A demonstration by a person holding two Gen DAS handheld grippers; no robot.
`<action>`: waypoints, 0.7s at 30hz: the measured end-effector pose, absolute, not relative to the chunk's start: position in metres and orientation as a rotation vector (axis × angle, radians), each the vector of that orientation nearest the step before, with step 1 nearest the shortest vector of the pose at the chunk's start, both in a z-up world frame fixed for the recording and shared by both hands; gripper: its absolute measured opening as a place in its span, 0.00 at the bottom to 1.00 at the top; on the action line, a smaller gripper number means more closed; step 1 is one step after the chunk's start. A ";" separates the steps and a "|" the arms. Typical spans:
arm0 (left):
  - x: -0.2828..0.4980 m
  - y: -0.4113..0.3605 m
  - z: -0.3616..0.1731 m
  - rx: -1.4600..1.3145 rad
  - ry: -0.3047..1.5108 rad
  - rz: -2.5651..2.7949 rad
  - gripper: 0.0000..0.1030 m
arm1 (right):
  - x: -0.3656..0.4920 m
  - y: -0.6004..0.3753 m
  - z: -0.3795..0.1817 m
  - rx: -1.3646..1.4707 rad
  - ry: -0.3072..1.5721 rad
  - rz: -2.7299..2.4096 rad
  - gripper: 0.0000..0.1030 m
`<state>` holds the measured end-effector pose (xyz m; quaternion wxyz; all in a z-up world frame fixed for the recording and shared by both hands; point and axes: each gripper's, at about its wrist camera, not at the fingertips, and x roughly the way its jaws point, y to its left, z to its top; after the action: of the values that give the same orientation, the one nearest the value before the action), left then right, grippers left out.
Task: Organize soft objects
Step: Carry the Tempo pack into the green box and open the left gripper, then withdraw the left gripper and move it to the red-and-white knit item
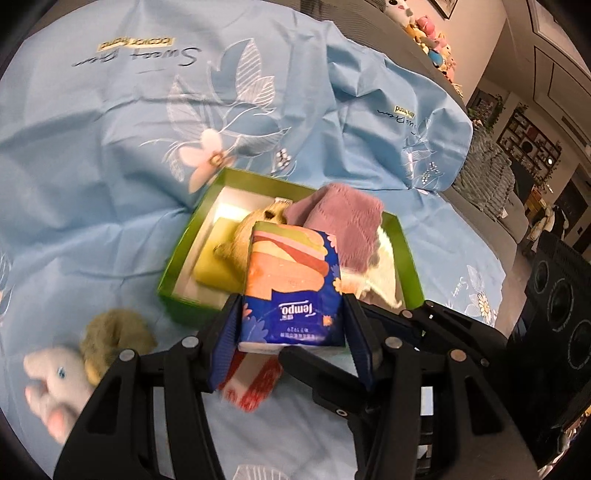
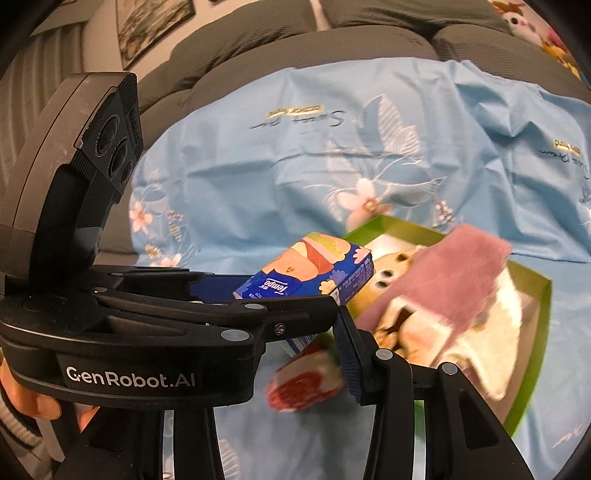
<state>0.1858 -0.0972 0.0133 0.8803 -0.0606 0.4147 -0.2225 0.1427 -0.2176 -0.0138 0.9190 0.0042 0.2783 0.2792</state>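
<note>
Gripping a Tempo tissue pack [image 1: 291, 291] in the left gripper [image 1: 291, 325], just above the green box's [image 1: 177, 254] near edge.

Spreading beneath the box: light blue floral sheet [image 1: 110, 147] over grey sofa [image 2: 295, 33]; right gripper's [image 2: 343, 354] state impossible to tell.

A light blue sheet [image 1: 110, 184] with white leaves, pale flowers and printed script covers the surface that carries everything; what lies under the cloth cannot be told. Near the middle sits a green box [image 1: 173, 280], its floor flat on the cloth. At about eight o'clock from the box lies a tan plush toy [image 1: 110, 336] touching a pale plush toy [image 1: 55, 384]. At six o'clock, just beside the box, rests a red-and-white packet [image 1: 251, 384].
</note>
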 end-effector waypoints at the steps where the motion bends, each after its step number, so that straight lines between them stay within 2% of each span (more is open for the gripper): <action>1: 0.191 -0.101 0.014 -0.118 0.862 -0.467 0.50 | 0.148 -0.222 -0.013 0.012 0.571 0.570 0.44; 10: 0.232 -0.119 0.000 -0.102 0.916 -0.457 0.51 | 0.194 -0.242 -0.020 0.035 0.616 0.544 0.45; 13: 0.236 -0.123 -0.007 -0.061 0.922 -0.414 0.57 | 0.203 -0.241 -0.028 0.011 0.646 0.516 0.45; 17: 0.231 -0.125 -0.009 -0.001 0.911 -0.372 0.75 | 0.203 -0.237 -0.032 -0.030 0.668 0.478 0.45; 20: 0.223 -0.122 -0.003 0.026 0.889 -0.349 0.80 | 0.198 -0.238 -0.032 -0.049 0.670 0.437 0.58; 21: 0.220 -0.121 -0.002 0.035 0.884 -0.342 0.81 | 0.194 -0.239 -0.031 -0.054 0.668 0.424 0.59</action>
<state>0.2202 -0.1206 -0.0016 0.8896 0.0170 0.4258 -0.1645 0.1943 -0.2386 -0.0308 0.9223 -0.0261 0.3255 0.2066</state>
